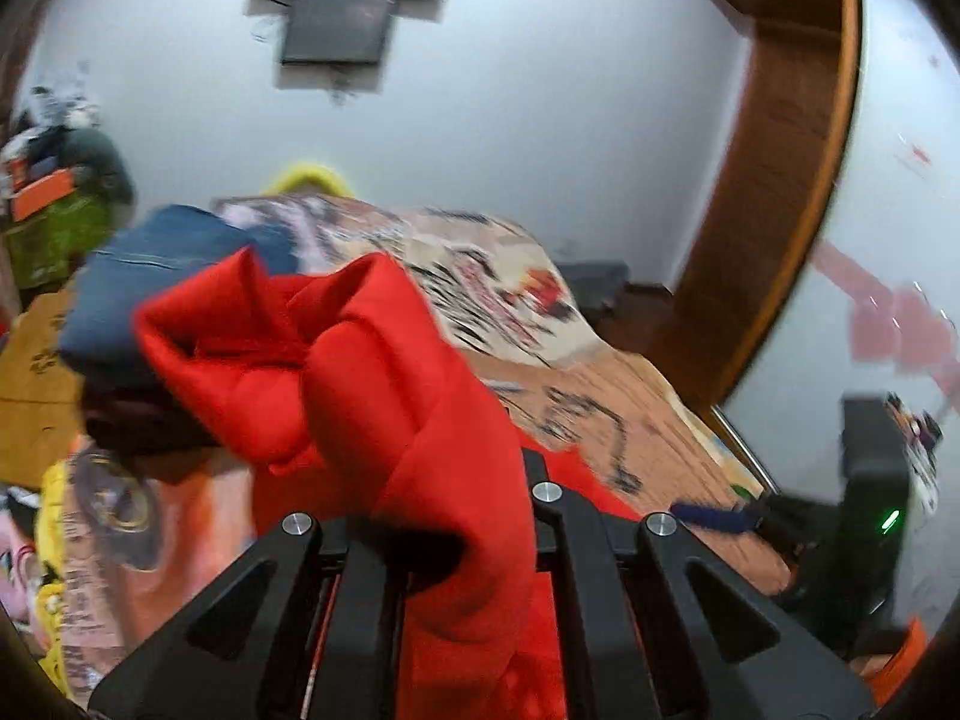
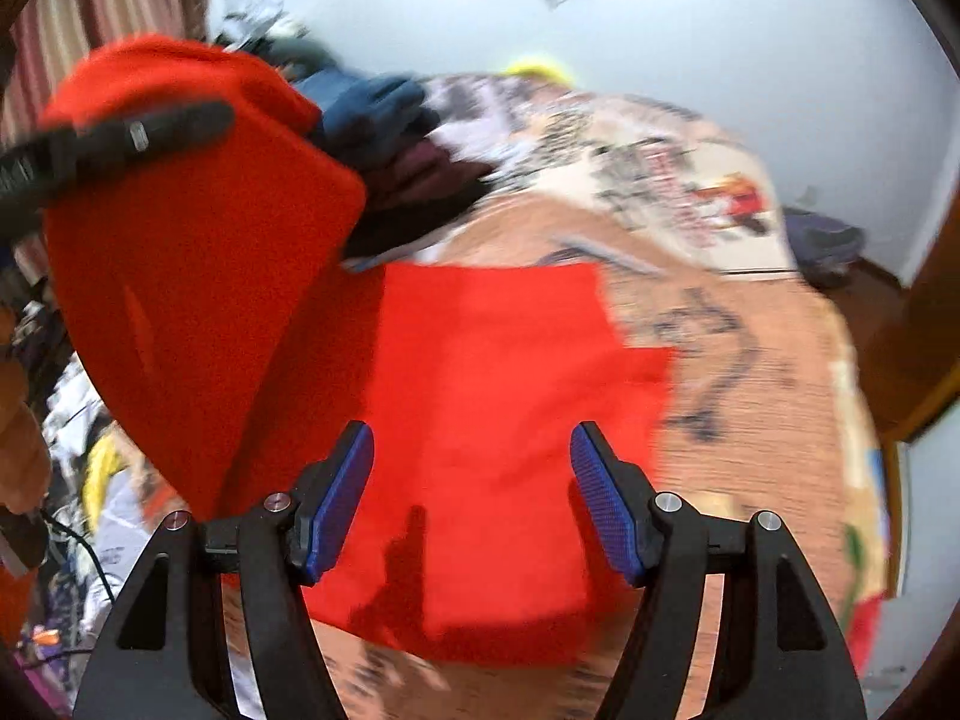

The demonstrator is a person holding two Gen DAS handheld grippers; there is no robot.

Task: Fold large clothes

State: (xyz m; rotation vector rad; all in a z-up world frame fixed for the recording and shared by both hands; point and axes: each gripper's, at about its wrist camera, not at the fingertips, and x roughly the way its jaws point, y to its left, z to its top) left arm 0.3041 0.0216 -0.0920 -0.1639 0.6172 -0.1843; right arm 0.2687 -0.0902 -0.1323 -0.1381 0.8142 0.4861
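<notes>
Left wrist: soft red garment (image 1: 360,360), bunched folds.

Garment (image 2: 480,450) spread on bed (image 2: 750,420) under and ahead of my right fingers (image 2: 606,498). One part bunched between my left fingers (image 1: 543,468), lifted. Stack of folded clothes (image 2: 384,138) beyond, left. Wardrobe (image 1: 774,180) right.

No text, label, brand or number can be read in either view. Dark printed marks are seen on the patterned orange and cream bedspread (image 2: 750,360) ahead of the right-hand gripper, and on the brown cardboard box (image 1: 36,372) left of the left-hand gripper, but all are blurred beyond reading.
</notes>
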